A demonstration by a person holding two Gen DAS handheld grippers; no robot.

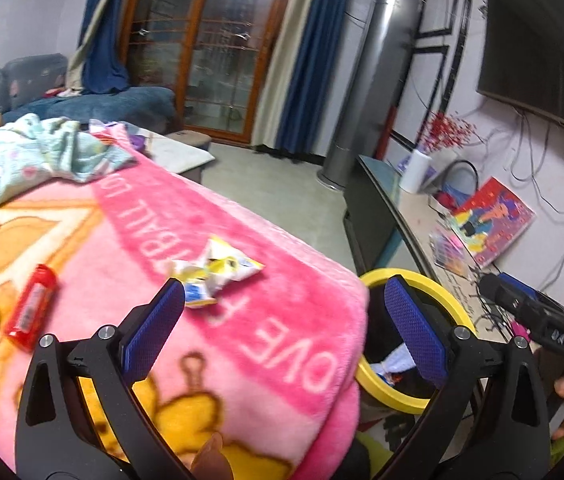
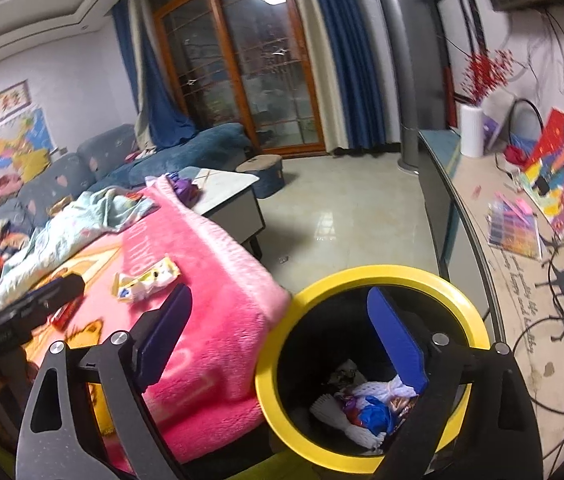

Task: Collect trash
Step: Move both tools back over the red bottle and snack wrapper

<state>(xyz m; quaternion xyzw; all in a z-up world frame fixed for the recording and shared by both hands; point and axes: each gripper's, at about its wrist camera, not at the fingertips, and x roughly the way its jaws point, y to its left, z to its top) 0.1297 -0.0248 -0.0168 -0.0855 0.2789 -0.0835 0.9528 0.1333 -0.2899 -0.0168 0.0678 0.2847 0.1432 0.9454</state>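
Observation:
A crumpled white and yellow wrapper [image 1: 217, 270] lies on the pink blanket [image 1: 241, 344]; it also shows in the right wrist view [image 2: 147, 280]. A red wrapper [image 1: 31, 306] lies to its left, partly hidden in the right wrist view [image 2: 65, 314]. A black bin with a yellow rim [image 2: 378, 276] stands beside the blanket, holding several pieces of trash [image 2: 366, 408]; its rim also shows in the left wrist view [image 1: 434, 284]. My left gripper [image 1: 286, 300] is open and empty, just short of the crumpled wrapper. My right gripper [image 2: 282, 308] is open and empty above the bin's edge.
A crumpled light blue cloth [image 1: 29, 152] lies at the blanket's far end. A low table [image 2: 229, 196] and a blue sofa [image 2: 185, 152] stand beyond. A long sideboard [image 2: 494, 240] with a white vase [image 2: 472, 130], papers and cables runs along the right wall.

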